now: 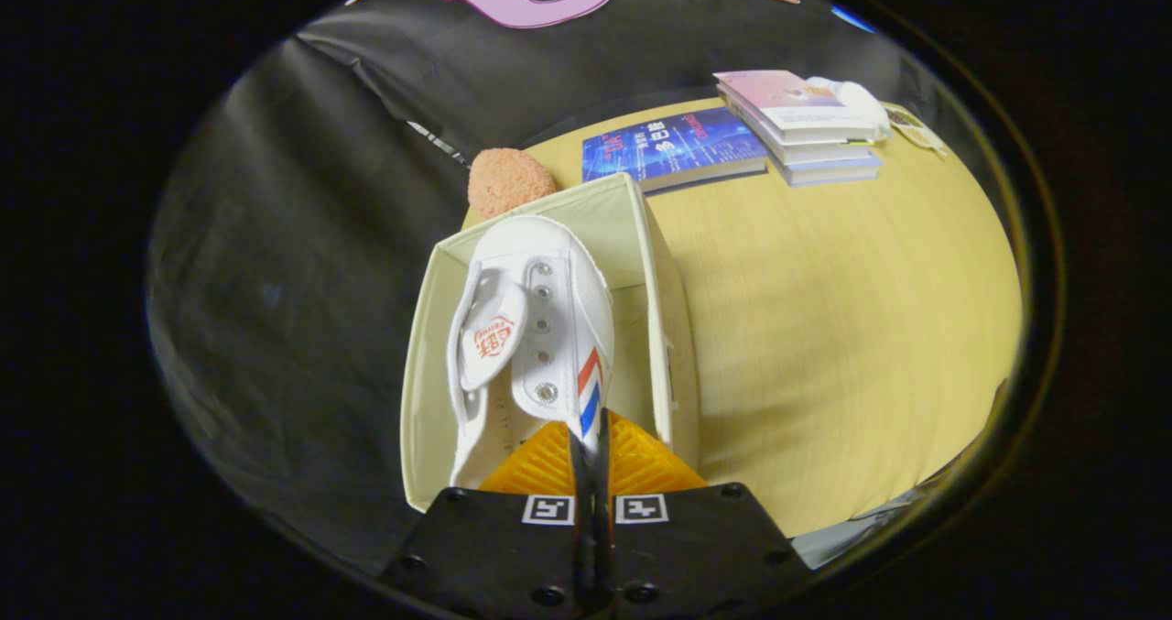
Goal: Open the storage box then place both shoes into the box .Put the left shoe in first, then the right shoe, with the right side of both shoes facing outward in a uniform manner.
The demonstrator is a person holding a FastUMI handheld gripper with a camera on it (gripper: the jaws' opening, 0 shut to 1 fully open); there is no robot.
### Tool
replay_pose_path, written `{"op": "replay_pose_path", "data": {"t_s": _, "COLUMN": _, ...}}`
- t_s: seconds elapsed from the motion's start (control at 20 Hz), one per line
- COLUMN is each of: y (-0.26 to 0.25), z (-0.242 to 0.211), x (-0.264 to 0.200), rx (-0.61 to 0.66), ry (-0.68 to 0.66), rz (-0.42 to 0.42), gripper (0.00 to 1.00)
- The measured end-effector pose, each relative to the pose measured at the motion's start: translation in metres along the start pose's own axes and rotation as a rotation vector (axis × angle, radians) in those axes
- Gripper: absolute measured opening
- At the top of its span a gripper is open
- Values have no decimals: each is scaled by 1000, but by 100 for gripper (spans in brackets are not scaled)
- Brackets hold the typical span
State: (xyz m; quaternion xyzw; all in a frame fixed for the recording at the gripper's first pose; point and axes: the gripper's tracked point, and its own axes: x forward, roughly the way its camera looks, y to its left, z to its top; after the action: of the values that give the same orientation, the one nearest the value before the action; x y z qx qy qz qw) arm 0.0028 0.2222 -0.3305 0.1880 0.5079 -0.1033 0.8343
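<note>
Gripper view: the gripper (593, 460) has its fingers pinched almost together on the heel edge of a white shoe (531, 327), holding it toe-forward above the open storage box (417, 373). The shoe hangs inside the box's rim, its striped side nearest the box's right wall, with a gap to the left wall. The box stands at the table's (842, 327) left edge. Right of the fingers, bare tabletop lies open. Beyond the box sit an orange fuzzy object (506, 180), a blue book (673, 148) and stacked books (806, 125).
</note>
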Motion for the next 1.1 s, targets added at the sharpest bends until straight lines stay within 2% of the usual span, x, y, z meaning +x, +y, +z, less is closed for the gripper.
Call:
{"op": "replay_pose_path", "data": {"t_s": 0.2, "y": -2, "z": 0, "x": 6, "rx": -7, "ry": -32, "rz": -83, "gripper": 2}}
{"op": "replay_pose_path", "data": {"t_s": 0.5, "y": -1, "z": -6, "x": 12, "rx": -7, "ry": -32, "rz": -117, "gripper": 4}}
{"op": "replay_pose_path", "data": {"t_s": 0.85, "y": 8, "z": -4, "x": 13, "rx": 17, "ry": -50, "rz": -96, "gripper": 15}}
{"op": "replay_pose_path", "data": {"t_s": 0.95, "y": 7, "z": 4, "x": 10, "rx": 42, "ry": -66, "rz": -89, "gripper": 7}}
{"op": "replay_pose_path", "data": {"t_s": 1.1, "y": 4, "z": 11, "x": 7, "rx": 72, "ry": -72, "rz": -71, "gripper": 7}}
